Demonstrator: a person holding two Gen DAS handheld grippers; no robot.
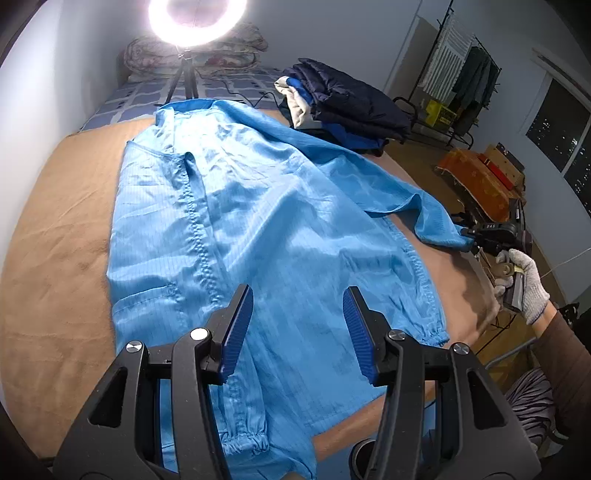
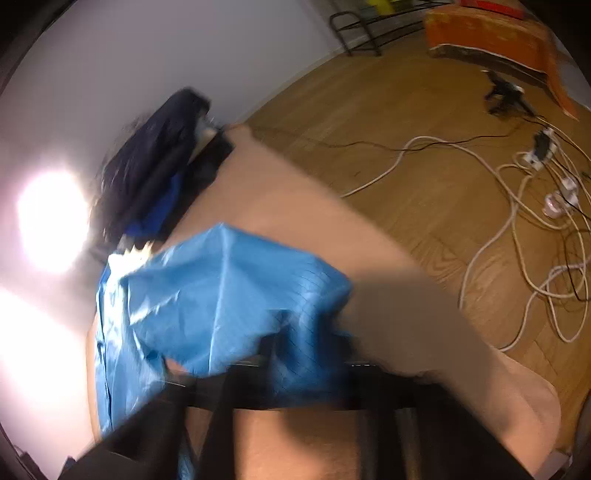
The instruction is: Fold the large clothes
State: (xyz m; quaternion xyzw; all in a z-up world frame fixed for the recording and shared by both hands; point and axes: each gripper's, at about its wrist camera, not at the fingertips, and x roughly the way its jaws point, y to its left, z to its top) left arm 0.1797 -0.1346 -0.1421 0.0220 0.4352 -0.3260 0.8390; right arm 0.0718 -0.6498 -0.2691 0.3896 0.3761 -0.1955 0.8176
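A large light-blue jacket (image 1: 258, 221) lies spread on the tan bed cover (image 1: 55, 258), collar at the far end, zipper running down its left part. My left gripper (image 1: 298, 317) is open and empty, hovering above the jacket's lower part. My right gripper (image 1: 469, 233) is at the bed's right edge, shut on the end of the jacket's right sleeve (image 1: 439, 229). In the blurred right wrist view the sleeve (image 2: 240, 295) bunches over my right gripper (image 2: 306, 354) and hides its fingertips.
A pile of dark folded clothes (image 1: 351, 107) sits at the far right of the bed. A ring light (image 1: 195, 22) on a tripod stands at the far end. Cables (image 2: 517, 206) and an orange cloth (image 2: 498, 40) lie on the wooden floor right of the bed.
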